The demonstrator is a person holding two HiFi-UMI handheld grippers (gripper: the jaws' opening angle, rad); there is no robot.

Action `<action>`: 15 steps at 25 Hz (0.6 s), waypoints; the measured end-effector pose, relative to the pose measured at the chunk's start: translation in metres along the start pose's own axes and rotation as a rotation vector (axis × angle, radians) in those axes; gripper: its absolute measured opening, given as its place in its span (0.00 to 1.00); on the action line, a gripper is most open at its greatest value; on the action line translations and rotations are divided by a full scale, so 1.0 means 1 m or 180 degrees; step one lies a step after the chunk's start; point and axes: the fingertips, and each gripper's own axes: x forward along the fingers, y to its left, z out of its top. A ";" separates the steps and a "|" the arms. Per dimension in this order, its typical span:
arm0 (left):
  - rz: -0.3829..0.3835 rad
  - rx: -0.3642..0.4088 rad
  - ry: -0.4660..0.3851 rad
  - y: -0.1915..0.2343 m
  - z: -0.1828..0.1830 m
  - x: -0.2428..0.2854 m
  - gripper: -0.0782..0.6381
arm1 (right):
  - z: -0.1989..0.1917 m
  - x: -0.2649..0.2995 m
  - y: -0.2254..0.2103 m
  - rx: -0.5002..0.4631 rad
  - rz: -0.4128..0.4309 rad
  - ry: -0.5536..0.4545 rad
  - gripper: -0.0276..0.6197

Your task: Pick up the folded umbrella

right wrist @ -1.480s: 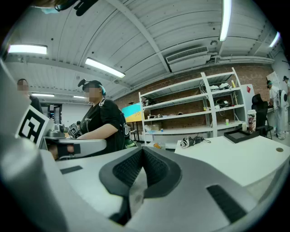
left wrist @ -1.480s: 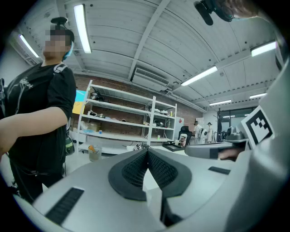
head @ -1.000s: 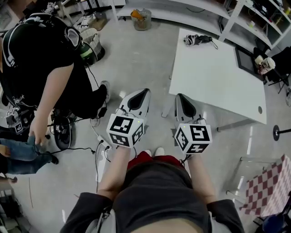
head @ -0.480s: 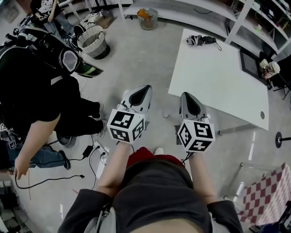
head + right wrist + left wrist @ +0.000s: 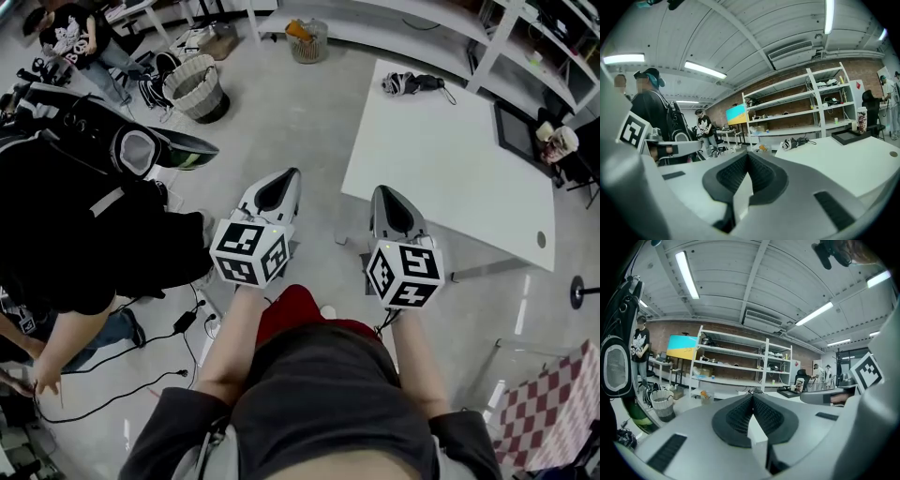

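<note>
The folded black umbrella [image 5: 410, 83] lies at the far corner of the white table [image 5: 450, 169]; the right gripper view shows the umbrella [image 5: 794, 142] small and distant on the tabletop. My left gripper [image 5: 279, 180] is held over the floor left of the table, shut and empty. My right gripper [image 5: 388, 195] hovers just at the table's near edge, its jaws closed together with nothing between them. Both are far short of the umbrella. In the left gripper view the shut jaws [image 5: 752, 397] face the shelving.
A person in black with a backpack [image 5: 84, 197] stands close on my left. A wicker basket [image 5: 195, 86] and an orange-filled bin [image 5: 306, 39] sit on the floor beyond. A dark tray [image 5: 514, 131] and a cup [image 5: 549, 139] are at the table's right. White shelves [image 5: 375, 19] line the back.
Both grippers have edged slightly forward toward the table. The person on the left has shifted closer and bent over. The umbrella has not moved.
</note>
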 end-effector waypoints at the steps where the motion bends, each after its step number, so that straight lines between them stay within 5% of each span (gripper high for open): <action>1: 0.0009 -0.0006 -0.0003 0.000 0.000 0.001 0.13 | 0.000 0.000 -0.002 -0.0001 -0.0001 0.0002 0.07; 15: 0.0037 0.0113 0.0030 0.009 0.005 0.028 0.13 | 0.002 0.018 -0.019 0.0030 -0.0056 0.0036 0.07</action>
